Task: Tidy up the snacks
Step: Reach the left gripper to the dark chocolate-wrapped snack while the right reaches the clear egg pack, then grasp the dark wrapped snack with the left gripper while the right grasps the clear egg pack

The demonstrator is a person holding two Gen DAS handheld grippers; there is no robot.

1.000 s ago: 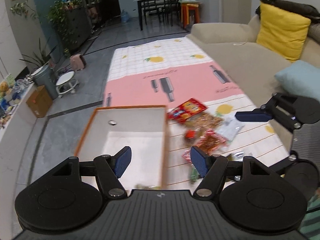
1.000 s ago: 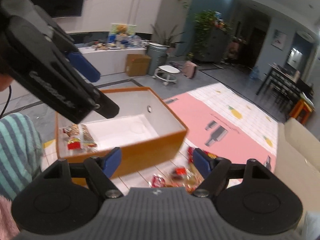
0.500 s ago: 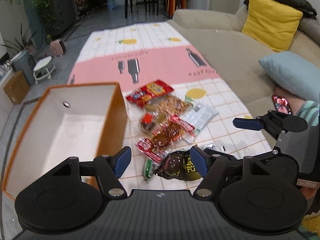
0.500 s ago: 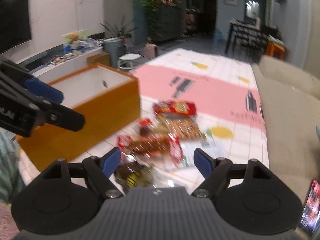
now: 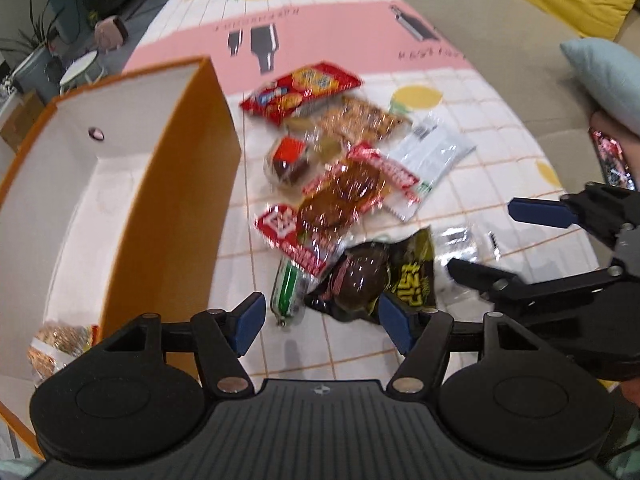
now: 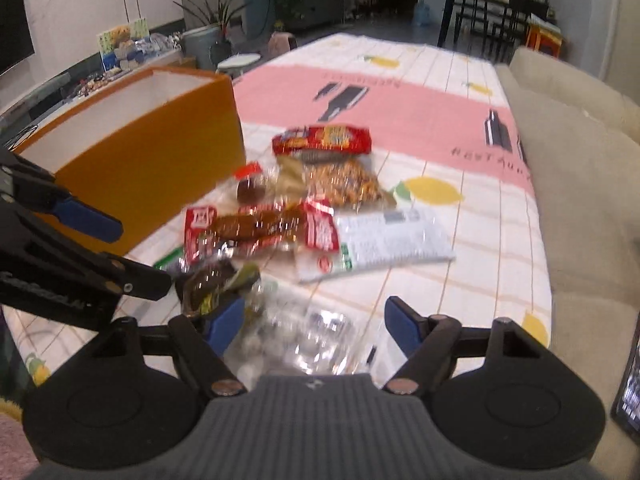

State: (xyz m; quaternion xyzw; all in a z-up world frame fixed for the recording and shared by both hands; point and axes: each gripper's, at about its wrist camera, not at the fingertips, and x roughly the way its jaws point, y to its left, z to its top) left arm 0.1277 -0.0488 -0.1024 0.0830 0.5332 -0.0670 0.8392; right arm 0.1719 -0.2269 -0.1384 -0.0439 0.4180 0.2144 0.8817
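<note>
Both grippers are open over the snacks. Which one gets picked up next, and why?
Probably the dark packet: the left gripper hangs open right over it, nothing is between its pads, and the orange box waits beside it. The right gripper, whose jaws have just been closing, is open above the clear wrapper.

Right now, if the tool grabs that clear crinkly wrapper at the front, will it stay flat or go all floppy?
Probably floppy: the clear wrapper looks thin and crumpled, so it would likely sag and fold. It seems light, since it looks nearly empty. Its shiny film might slip between the right tool's pads, which stand open around it.
</note>
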